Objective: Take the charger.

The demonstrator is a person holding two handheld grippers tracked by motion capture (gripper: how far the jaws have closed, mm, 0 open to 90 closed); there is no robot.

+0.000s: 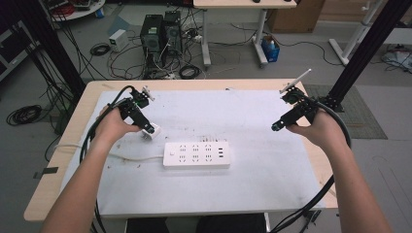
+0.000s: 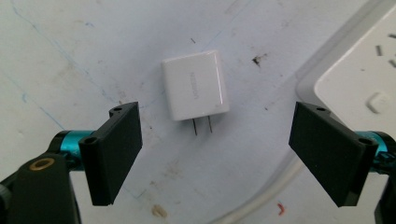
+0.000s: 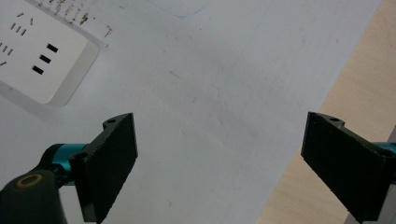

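A small white plug adapter [image 2: 195, 84] lies flat on the white mat, its two metal prongs pointing toward my left gripper [image 2: 219, 154]. That gripper hovers just over it with its jaws wide open and nothing between them. In the high view the adapter [image 1: 152, 131] lies under the tip of the left gripper [image 1: 147, 127], just left of a white power strip [image 1: 196, 155]. My right gripper [image 1: 276, 126] is held above the mat's right side, apart from the strip; in its own view the right gripper [image 3: 238, 163] is open and empty, with the strip's end [image 3: 42, 56] at upper left.
The strip's white cable [image 1: 131, 158] runs left across the mat. The white mat [image 1: 252, 184] covers most of the wooden table [image 1: 73, 121]. In the right gripper view the mat's edge and bare wood [image 3: 345, 88] lie at the right. Computers and cables sit on the floor beyond.
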